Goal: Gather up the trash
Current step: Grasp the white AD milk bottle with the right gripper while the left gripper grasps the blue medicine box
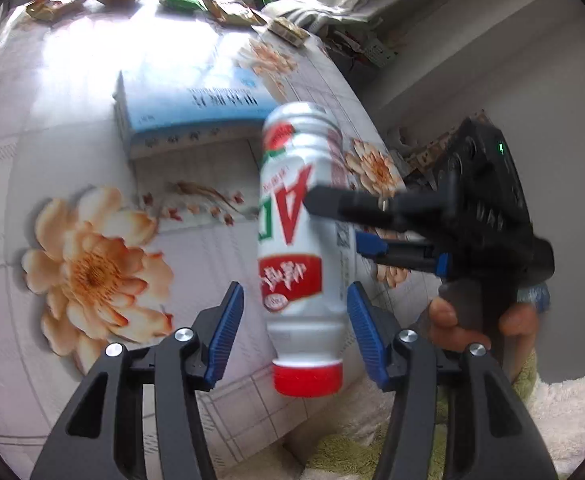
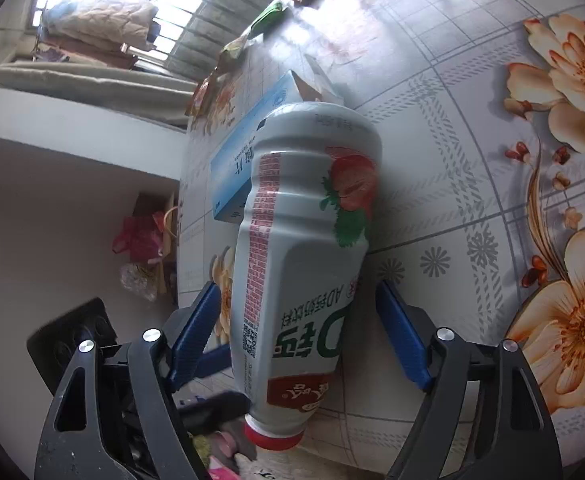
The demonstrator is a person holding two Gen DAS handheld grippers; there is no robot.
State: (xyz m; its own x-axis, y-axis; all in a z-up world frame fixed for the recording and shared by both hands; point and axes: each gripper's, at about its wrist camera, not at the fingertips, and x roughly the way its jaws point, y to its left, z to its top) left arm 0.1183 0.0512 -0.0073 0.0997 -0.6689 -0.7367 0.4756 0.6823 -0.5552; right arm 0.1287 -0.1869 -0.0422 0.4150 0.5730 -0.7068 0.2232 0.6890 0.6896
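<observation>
A white plastic drink bottle (image 1: 296, 240) with a red cap and a strawberry label hangs cap-end toward me over the near edge of the floral table (image 1: 72, 140). My left gripper (image 1: 296, 286) is shut on its lower body, blue pads on either side. My right gripper (image 1: 336, 220) reaches in from the right and straddles the bottle's middle. In the right wrist view the bottle (image 2: 304, 260) lies between the pads of the right gripper (image 2: 298, 286), which stands open with a gap on each side. The left gripper's fingers (image 2: 212, 358) show at the bottle's cap end.
A light blue carton (image 1: 196, 104) lies on the table just behind the bottle. Several crumpled wrappers (image 1: 228, 12) and a green packet (image 1: 180, 2) line the far edge. A hand (image 1: 448, 320) holds the right gripper. A pale towel (image 1: 564, 408) lies below the table edge; bags (image 2: 140, 240) sit on the floor.
</observation>
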